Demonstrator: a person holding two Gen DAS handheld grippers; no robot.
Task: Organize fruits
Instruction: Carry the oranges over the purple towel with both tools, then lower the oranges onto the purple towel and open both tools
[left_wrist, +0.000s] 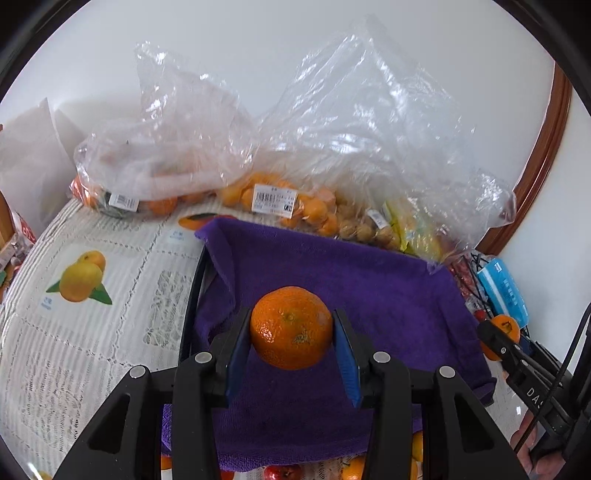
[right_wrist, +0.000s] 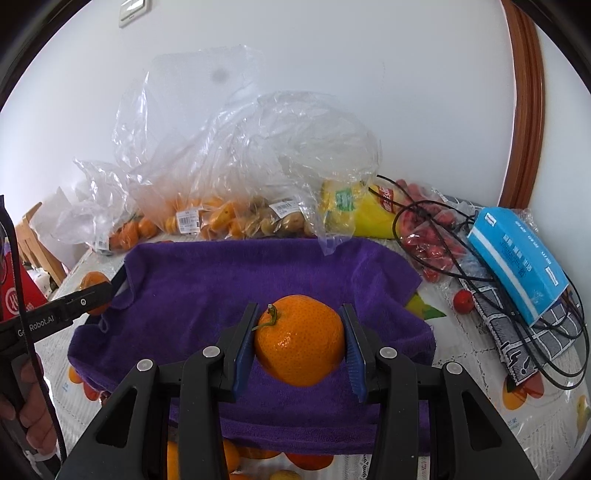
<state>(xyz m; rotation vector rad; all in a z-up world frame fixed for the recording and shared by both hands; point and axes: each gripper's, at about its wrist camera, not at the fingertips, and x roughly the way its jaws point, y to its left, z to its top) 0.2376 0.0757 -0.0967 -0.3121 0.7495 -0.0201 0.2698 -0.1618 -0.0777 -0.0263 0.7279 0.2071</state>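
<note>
Now one round orange mandarin (left_wrist: 291, 328) is clamped by the left gripper (left_wrist: 291, 345), a stemmed orange mandarin (right_wrist: 300, 340) by the right gripper (right_wrist: 301, 349), above a purple towel (right_wrist: 207, 288).

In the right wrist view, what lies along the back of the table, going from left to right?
Bag of oranges → bag of small brown fruits → yellow packet → bag of red fruits → blue tissue pack.

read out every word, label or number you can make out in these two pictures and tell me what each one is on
"Robot.AI", after a cut-off "Ge": side of the left gripper.
"DAS", cut off: side of the right gripper.
Price labels on the bags of oranges: barcodes and print too small to read.
Blue tissue pack: print too small to read.
Red box at the left edge: white characters, cut off, unreadable.
Tablecloth captions under the fruit pictures: blurred.
</note>
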